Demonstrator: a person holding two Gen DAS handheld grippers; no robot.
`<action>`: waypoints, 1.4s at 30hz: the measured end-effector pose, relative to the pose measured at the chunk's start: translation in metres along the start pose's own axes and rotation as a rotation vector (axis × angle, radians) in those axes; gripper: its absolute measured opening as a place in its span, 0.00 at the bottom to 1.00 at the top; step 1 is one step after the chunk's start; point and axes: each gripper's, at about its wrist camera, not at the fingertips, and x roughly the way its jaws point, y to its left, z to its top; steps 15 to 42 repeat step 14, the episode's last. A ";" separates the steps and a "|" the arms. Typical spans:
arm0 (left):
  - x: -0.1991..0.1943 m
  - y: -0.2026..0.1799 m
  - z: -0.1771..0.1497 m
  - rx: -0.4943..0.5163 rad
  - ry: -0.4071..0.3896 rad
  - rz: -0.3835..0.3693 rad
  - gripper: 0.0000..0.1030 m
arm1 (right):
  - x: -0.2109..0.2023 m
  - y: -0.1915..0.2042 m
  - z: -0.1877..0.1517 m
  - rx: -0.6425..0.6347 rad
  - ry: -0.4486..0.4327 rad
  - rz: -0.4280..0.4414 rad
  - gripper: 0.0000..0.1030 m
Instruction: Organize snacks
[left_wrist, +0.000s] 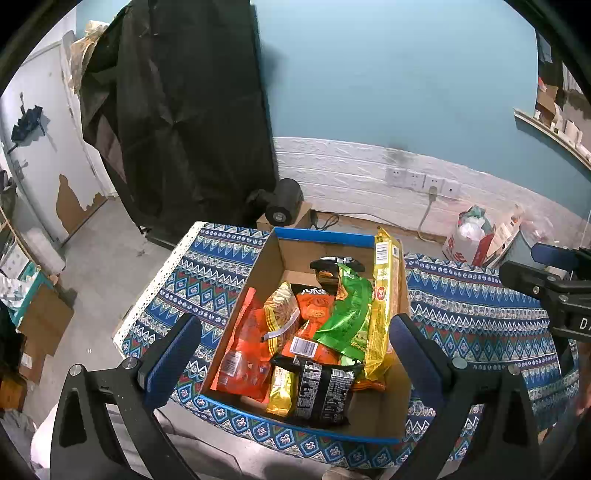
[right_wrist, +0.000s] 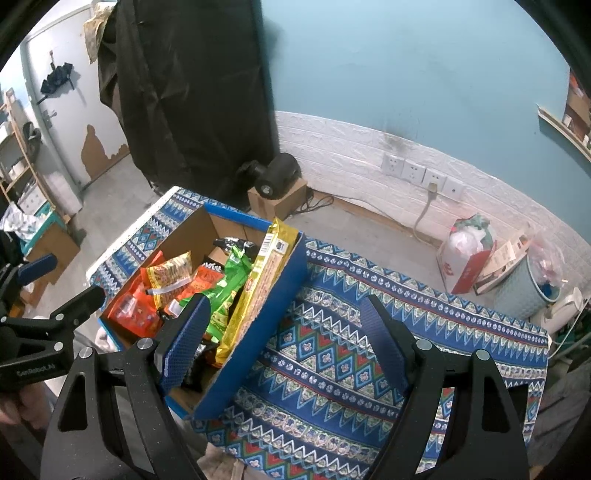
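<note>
Both grippers' fingers (left_wrist: 173, 354) wide apart, empty; black packet (left_wrist: 321, 395) in box (left_wrist: 243, 291) clear only from left wrist.

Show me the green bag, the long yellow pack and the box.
Green bag (left_wrist: 347, 314): left wrist view, middle of its crinkled front.
Yellow pack (left_wrist: 384, 295): left wrist view, midway along its length.
Box (right_wrist: 258, 332): right wrist view, blue outer side wall.
</note>
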 end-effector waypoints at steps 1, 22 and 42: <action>0.000 0.000 0.000 0.001 0.000 0.000 0.99 | 0.000 0.000 0.000 0.000 0.001 0.001 0.80; -0.001 0.002 0.000 0.001 -0.001 -0.017 0.99 | 0.000 0.000 -0.002 -0.002 0.005 0.002 0.80; -0.001 0.002 0.000 0.001 -0.001 -0.017 0.99 | 0.000 0.000 -0.002 -0.002 0.005 0.002 0.80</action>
